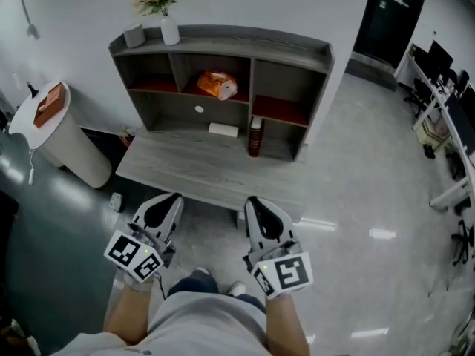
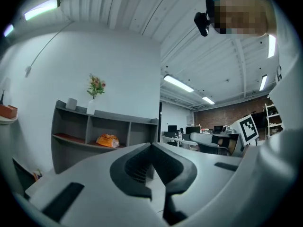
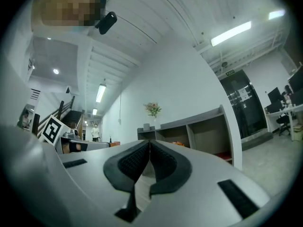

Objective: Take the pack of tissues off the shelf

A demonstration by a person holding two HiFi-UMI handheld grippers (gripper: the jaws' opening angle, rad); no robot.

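The shelf (image 1: 223, 170) looks like matt grey wood-grain board, with red-brown inner ledges; the tissues (image 1: 217, 85) are wrapped in shiny orange plastic; the vase (image 1: 170, 30) is smooth and white; the floor (image 1: 371, 199) is polished grey and mirrors the lights; the left gripper (image 1: 175, 197) and right gripper (image 1: 251, 199) have smooth, matt, pale plastic shells; the pads (image 3: 133, 161) are black, ribbed and dull.

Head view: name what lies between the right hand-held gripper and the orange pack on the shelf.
In the head view, bare desktop and a flat white packet lie between the right hand-held gripper and the orange pack.
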